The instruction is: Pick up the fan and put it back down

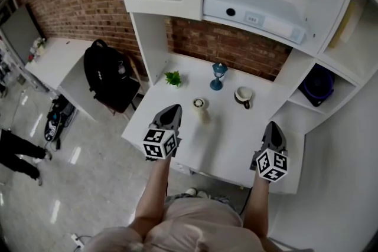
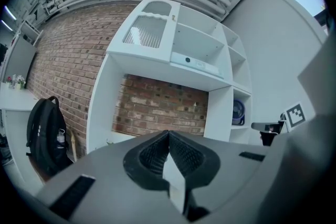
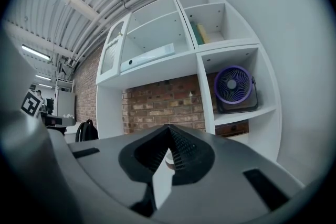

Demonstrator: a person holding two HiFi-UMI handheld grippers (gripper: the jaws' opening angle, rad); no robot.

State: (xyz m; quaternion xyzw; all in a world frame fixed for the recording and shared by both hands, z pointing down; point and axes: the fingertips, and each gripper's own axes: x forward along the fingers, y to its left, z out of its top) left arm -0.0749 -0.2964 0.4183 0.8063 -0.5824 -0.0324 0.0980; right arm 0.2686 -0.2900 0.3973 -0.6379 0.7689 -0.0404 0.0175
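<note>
left gripper (image 1: 170, 117): fingers closed together, empty | right gripper (image 1: 273, 130): fingers closed together, empty | both above white worktop (image 1: 236, 133) | purple round fan in black housing (image 3: 233, 86): upright in side shelf compartment (image 3: 247, 110), apart from grippers

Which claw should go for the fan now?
Right. The fan stands in the side cubby near the right claw; the left claw is farther, across the table. Both are shut, so open first.

Desk (image 1: 236, 147) front free; cup (image 1: 243, 95), lamp (image 1: 219, 75), plant (image 1: 173, 78) behind.
</note>
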